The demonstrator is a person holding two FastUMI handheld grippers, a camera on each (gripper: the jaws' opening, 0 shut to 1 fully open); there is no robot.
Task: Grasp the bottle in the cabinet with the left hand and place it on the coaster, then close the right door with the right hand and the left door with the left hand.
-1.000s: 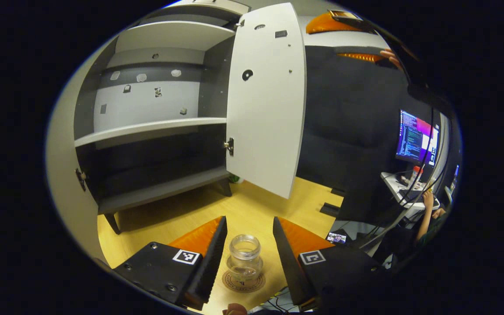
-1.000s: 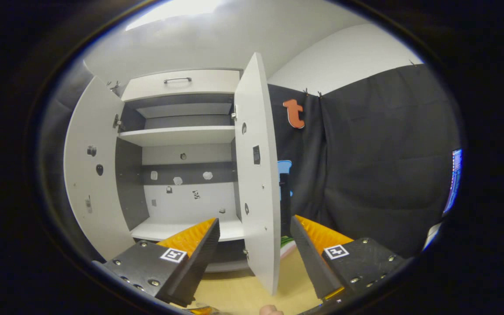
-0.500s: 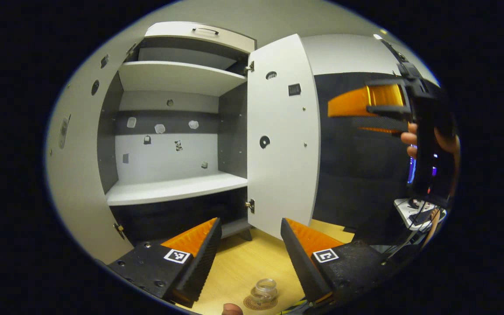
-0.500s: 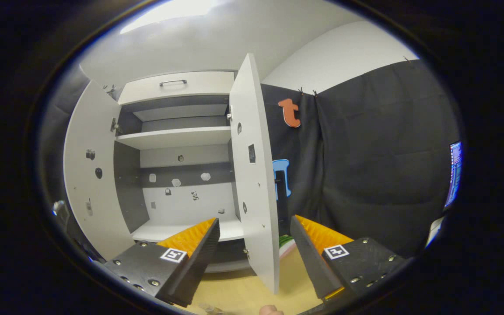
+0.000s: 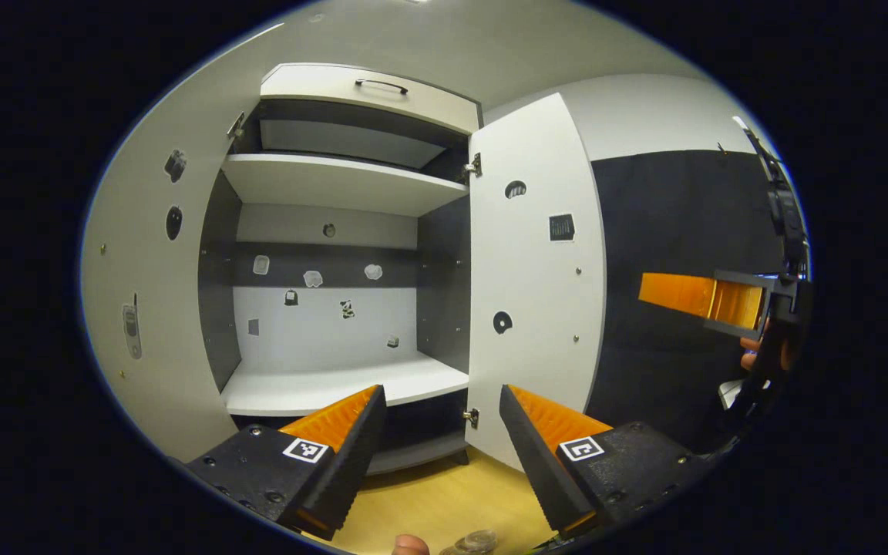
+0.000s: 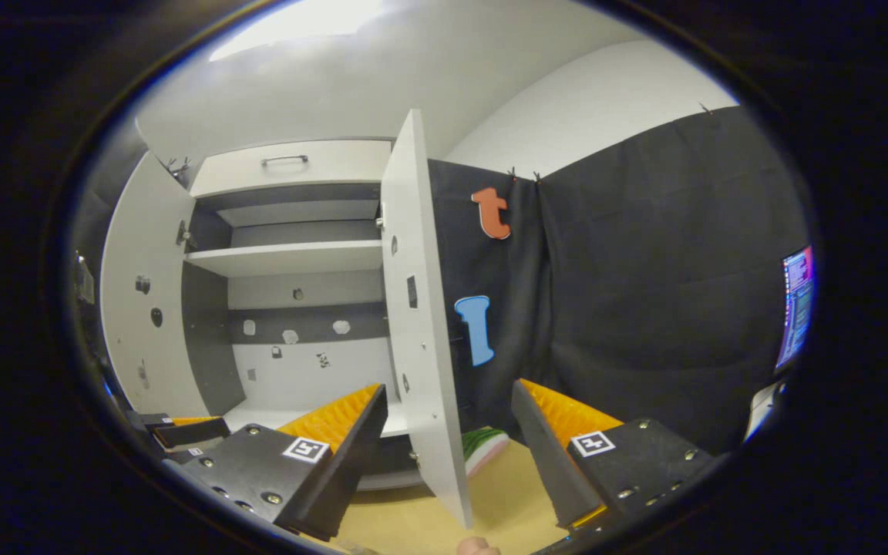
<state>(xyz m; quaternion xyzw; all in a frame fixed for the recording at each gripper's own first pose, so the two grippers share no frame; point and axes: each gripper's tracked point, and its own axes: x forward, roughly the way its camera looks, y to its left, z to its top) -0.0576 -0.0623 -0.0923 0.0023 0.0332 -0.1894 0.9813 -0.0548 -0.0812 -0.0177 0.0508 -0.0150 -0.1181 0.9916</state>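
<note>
The clear glass bottle just peeks in at the bottom edge of the left gripper view, standing on the wooden table below my left gripper, which is open and holds nothing. Both cabinet doors stand open: the left door and the right door. In the right gripper view my right gripper is open, and the right door shows almost edge-on just beyond its fingers. A hand holds the right gripper out to the right of that door.
The cabinet shelves are bare, with small stickers on the back wall. A drawer with a handle tops the cabinet. A green and pink object lies on the table behind the right door. A lit monitor is at far right.
My left gripper has risen and tilted up from the bottle, which slid to the view's bottom edge. The right gripper has shifted right, toward the right door's outer face.
</note>
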